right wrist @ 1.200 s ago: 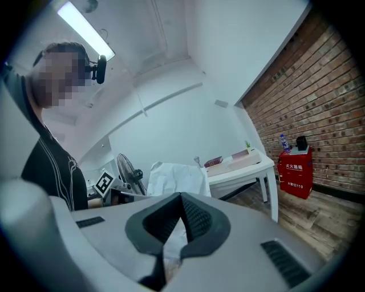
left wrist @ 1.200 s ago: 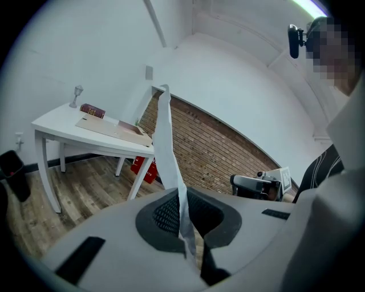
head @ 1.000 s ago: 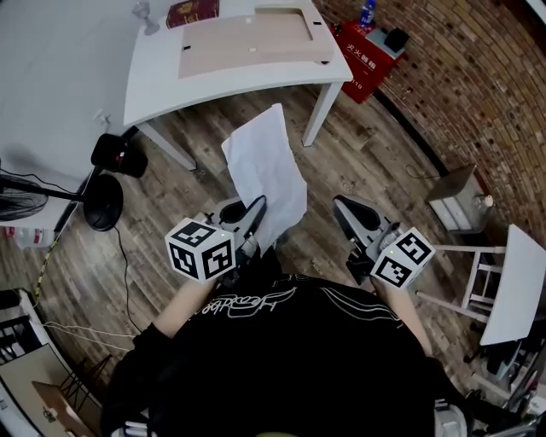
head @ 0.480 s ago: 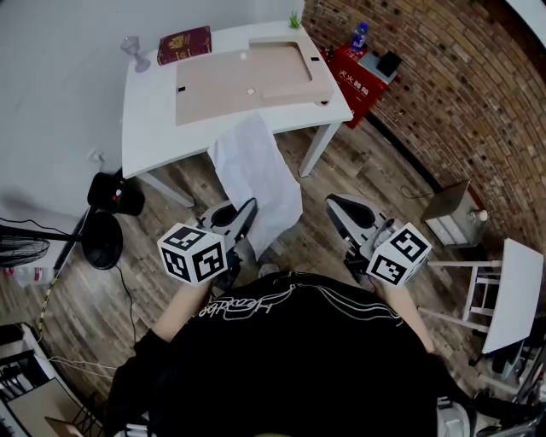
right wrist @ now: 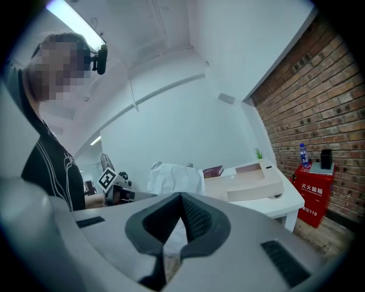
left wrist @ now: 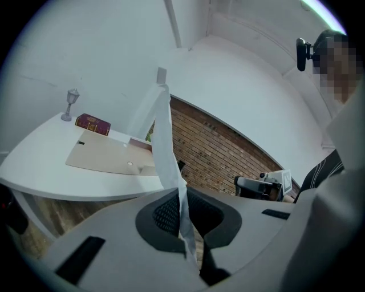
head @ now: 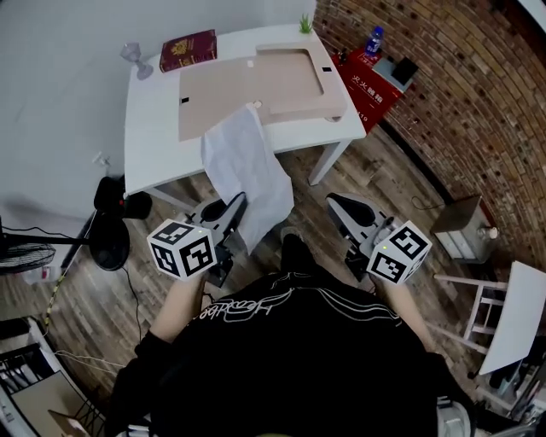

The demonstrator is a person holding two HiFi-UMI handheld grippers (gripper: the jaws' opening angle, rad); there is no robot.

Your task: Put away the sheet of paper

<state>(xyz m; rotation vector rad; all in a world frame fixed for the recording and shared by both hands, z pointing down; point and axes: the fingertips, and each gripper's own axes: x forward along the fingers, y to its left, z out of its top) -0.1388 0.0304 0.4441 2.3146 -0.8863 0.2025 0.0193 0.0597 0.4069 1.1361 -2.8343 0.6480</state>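
Left hand-held gripper [left wrist: 181,197]: jaws together, clamped on the lower edge of the sheet of paper [head: 247,171].
Right hand-held gripper [right wrist: 181,198]: jaws together with nothing between them; it is held level with the left one and apart from the paper.
Sheet of paper: white and creased, it rises from the left jaws and leans away toward the surface [head: 147,128]. In the head view its far end overlaps the near edge there; whether it touches, I cannot tell.
Surface: white, standing ahead of the person on the wooden floor [head: 375,171].
On the surface: a tan folder [head: 281,81] lies flat in the middle. A red book [head: 188,49] lies toward the far left, with a clear goblet [head: 134,58] just left of it. A small green plant [head: 305,23] stands at the far right corner.
Beyond: a red box [head: 374,84] against the brick wall [head: 461,94], right of the surface.
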